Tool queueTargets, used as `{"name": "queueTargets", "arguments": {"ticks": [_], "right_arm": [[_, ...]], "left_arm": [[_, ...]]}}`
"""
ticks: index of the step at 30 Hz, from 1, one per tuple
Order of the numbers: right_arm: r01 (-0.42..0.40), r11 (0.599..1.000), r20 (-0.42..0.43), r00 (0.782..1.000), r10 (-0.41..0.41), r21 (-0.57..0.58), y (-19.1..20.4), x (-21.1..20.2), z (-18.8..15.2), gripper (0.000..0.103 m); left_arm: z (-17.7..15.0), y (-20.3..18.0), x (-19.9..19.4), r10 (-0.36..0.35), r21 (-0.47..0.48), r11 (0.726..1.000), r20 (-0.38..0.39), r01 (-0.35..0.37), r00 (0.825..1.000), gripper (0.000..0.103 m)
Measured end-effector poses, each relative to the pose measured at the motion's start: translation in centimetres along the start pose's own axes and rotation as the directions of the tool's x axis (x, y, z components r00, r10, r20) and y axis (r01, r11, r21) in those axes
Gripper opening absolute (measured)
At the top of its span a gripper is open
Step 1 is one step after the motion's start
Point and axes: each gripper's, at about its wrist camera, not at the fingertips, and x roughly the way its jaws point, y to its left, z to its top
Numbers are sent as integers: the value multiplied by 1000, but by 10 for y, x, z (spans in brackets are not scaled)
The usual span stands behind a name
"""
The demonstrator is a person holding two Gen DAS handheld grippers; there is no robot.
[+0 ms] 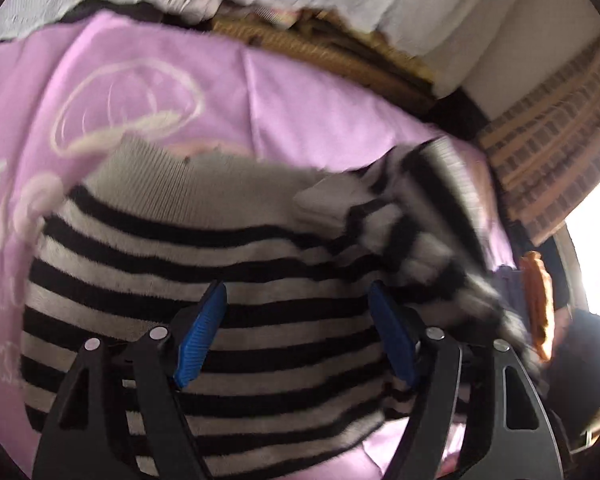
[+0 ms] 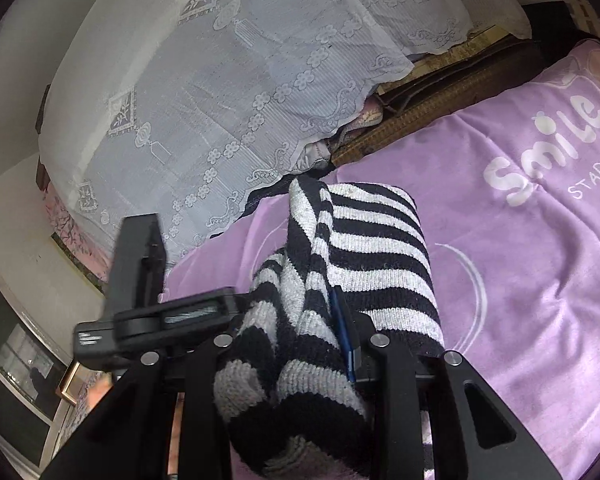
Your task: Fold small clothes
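Observation:
A small black-and-white striped sweater (image 1: 204,264) lies on a purple blanket (image 1: 300,100). My left gripper (image 1: 298,332) hovers open just above the sweater's body, blue pads (image 1: 200,340) wide apart and empty. The sweater's right sleeve (image 1: 420,232) is lifted and blurred. In the right wrist view my right gripper (image 2: 324,332) is shut on that bunched striped sleeve (image 2: 300,280), holding it up over the folded sweater (image 2: 380,248). Only one blue pad (image 2: 342,332) shows; the other is hidden by fabric. The left gripper's body (image 2: 140,280) appears at the left.
The purple blanket (image 2: 520,260) carries white "Smile" lettering. A white lace cover (image 2: 220,80) drapes over furniture behind it, with a woven mat (image 2: 420,116) edge between. A checked cloth (image 1: 548,148) and a bright window lie to the right.

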Motion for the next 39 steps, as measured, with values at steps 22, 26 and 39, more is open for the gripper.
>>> {"name": "queueTargets", "arguments": {"ticks": [22, 26, 39], "right_arm": [[-151, 988, -144, 979, 145, -32, 119, 85, -15, 28], [-143, 989, -172, 976, 133, -43, 129, 102, -31, 29], [-200, 960, -281, 949, 140, -198, 126, 116, -73, 67]], "left_arm": [[5, 93, -100, 71, -107, 993, 231, -48, 970, 62], [-2, 117, -101, 93, -125, 990, 227, -65, 969, 62], [-11, 187, -62, 76, -234, 972, 144, -40, 987, 68]]}}
